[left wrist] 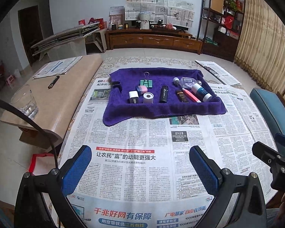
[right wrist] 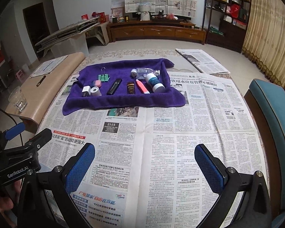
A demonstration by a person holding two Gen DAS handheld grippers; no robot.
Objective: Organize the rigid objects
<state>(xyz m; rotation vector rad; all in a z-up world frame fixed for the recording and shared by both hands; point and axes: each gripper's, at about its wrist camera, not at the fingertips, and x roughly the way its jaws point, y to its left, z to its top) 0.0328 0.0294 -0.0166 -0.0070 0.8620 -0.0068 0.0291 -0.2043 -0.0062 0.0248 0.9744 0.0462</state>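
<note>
Newspapered table, purple towel holding toiletries.

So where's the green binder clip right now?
In both views the green binder clip lies at the purple towel's far left, just behind the pink eraser.

Dim, even indoor light with soft, faint shadows and a bluish cast. Strong fisheye bending and dark vignetted corners. Distant shelves look soft.

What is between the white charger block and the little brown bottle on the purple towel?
In the left wrist view, a white tape roll and a black tube lie between the white charger and the brown bottle.
</note>
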